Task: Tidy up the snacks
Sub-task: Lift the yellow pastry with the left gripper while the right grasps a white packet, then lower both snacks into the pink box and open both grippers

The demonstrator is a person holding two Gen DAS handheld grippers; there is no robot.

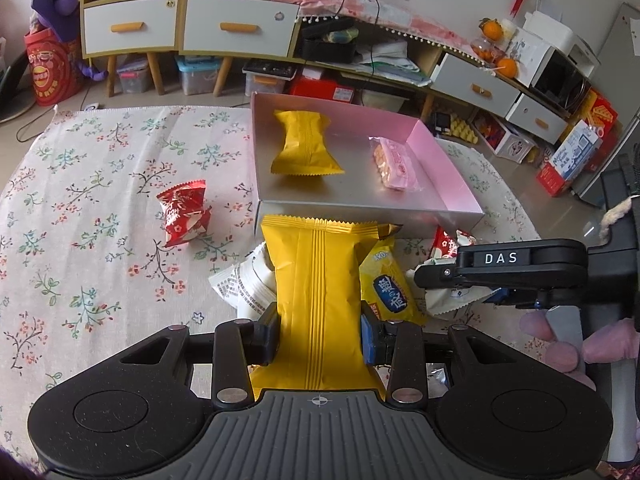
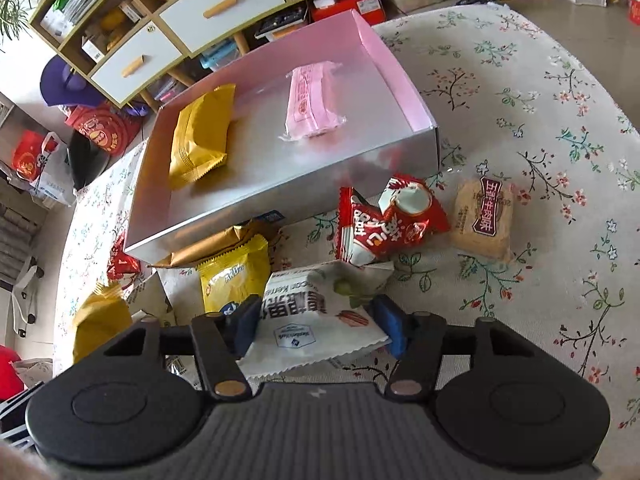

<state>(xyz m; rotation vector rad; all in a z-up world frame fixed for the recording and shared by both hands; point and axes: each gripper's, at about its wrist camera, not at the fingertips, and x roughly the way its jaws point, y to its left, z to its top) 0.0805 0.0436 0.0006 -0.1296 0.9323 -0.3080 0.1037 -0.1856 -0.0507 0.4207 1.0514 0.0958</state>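
A: Nearest the lens, the left claw (image 1: 320, 340) pinches a plain yellow packet (image 1: 320, 292), held just short of the silver box (image 1: 360, 216).

B: And the right claw (image 2: 318, 326)?

A: Spread wide around a white snack bag (image 2: 320, 320) lying on the bench (image 2: 540, 160); not clamped yet, as far as I can judge.

B: Progress?

A: Early, I'd say. Inside the box lie a yellow packet (image 2: 200, 136) and a pink wafer pack (image 2: 314, 106). Outside lie a red pouch (image 2: 390, 220), a beige biscuit pack (image 2: 484, 216), a blue-labelled yellow bag (image 2: 234, 280), and a red sachet (image 1: 184, 212).
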